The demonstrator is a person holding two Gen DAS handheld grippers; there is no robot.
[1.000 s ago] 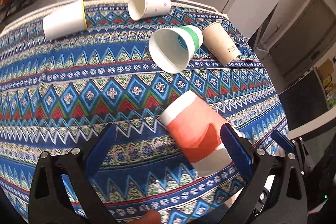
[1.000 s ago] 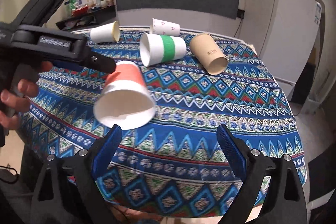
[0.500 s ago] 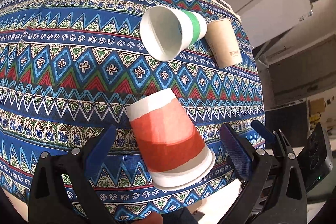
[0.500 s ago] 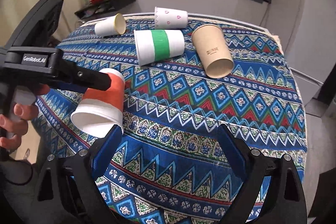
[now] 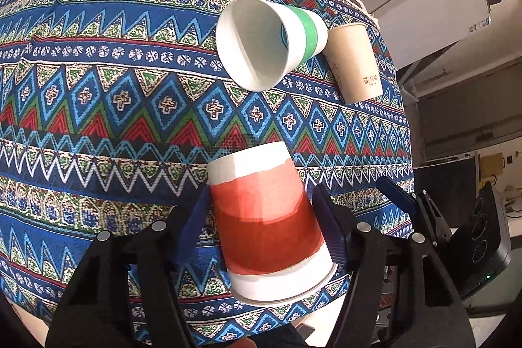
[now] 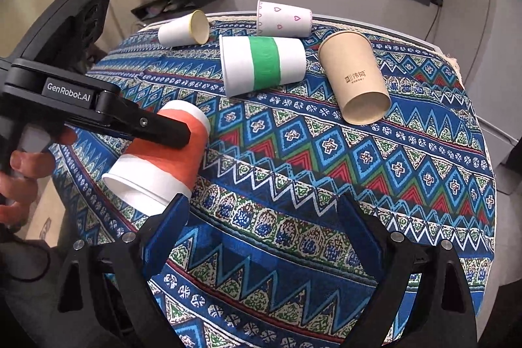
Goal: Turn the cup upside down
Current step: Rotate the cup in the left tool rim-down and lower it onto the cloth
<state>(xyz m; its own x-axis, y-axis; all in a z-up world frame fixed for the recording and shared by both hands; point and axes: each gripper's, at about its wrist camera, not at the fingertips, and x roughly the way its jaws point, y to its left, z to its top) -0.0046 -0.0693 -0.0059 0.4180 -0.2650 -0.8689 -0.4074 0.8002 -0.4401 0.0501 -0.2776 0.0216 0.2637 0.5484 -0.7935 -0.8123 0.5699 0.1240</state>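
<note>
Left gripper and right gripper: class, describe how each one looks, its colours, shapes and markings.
The left gripper has black plastic arms with silver screws and blue ribbed pads; its black body reads "GenRobot.AI" in white. The right gripper matches: black arms, silver screws, blue pads. A bare hand shows, no sleeve.

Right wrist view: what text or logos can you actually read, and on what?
"GenRobot.AI": white lettering on the black left gripper body.
Dark printed logo on the tan paper cup lying on its side: Chinese characters, too small to read surely.
Pink hearts on the white paper cup: no words.
</note>
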